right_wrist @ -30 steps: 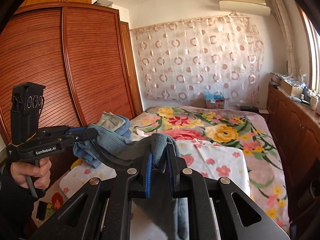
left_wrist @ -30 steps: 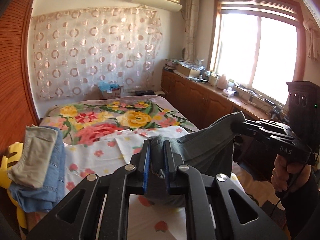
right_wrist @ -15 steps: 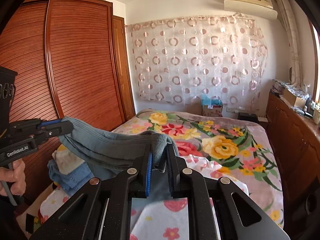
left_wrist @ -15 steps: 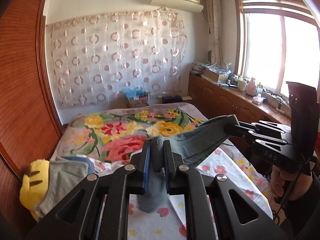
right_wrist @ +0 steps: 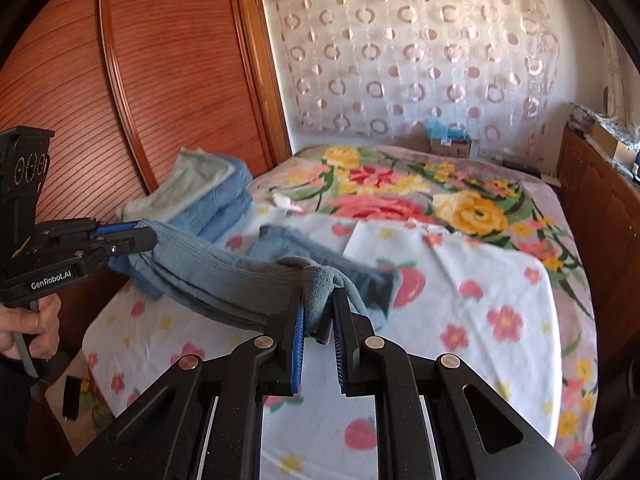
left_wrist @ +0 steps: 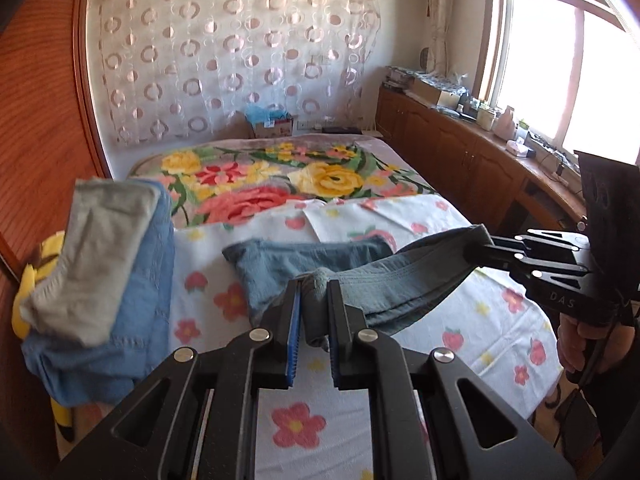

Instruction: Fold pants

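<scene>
Window point(left_wrist: 560, 72) at right only in left view; wardrobe point(right_wrist: 132, 88) at left fills right view. Left gripper point(left_wrist: 313, 304) and right gripper point(right_wrist: 319, 312) both clamped on pants point(left_wrist: 400, 280), stretched between them, far end draped on bed point(right_wrist: 500, 280) beside folded pile point(left_wrist: 100, 272).

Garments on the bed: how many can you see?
3. Blue-grey pants held between both grippers above the sheet; grey garment atop folded blue jeans at the left edge. More may hide underneath.
</scene>
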Tool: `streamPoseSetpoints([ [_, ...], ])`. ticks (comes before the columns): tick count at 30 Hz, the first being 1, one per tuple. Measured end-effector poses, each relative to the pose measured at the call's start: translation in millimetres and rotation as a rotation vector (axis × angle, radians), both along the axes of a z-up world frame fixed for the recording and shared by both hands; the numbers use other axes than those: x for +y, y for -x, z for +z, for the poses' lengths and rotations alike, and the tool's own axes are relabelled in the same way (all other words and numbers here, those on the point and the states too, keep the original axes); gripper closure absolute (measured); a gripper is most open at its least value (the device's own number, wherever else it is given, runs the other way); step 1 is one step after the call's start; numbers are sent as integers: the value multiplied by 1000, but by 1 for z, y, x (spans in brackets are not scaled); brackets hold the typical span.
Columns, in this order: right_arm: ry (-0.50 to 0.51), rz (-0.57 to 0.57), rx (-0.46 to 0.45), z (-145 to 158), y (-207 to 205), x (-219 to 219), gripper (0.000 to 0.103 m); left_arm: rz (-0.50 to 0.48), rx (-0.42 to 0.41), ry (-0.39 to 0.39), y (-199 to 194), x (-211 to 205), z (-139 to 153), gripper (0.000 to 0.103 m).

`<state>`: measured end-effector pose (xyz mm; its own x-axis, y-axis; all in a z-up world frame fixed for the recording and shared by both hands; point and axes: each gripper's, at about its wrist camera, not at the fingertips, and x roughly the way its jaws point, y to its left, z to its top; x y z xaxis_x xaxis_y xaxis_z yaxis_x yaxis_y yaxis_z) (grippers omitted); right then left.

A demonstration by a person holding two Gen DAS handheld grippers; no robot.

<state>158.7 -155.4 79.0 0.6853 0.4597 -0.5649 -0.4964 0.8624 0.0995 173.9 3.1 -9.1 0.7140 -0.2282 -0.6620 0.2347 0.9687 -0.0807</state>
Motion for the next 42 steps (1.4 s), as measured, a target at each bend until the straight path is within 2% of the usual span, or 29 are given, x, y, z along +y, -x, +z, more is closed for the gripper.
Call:
streamPoseSetpoints([
  [10, -19, 32, 59, -37, 47, -14, 90, -15, 24, 16, 62, -2, -36, 90],
  [18, -11, 28, 119, -54, 59, -23, 90, -21, 74, 6, 83, -9, -72, 90],
  [24, -12, 38, 131, -58, 76, -23, 90, -27, 90, 7, 103, -11, -80, 90],
  [35, -11, 3, 154, -84, 85, -28, 89, -23, 132, -1, 112, -15, -107, 89],
  [42, 23, -22, 141, -89, 90, -26, 87, -7, 163, 9, 115, -9, -119, 81],
])
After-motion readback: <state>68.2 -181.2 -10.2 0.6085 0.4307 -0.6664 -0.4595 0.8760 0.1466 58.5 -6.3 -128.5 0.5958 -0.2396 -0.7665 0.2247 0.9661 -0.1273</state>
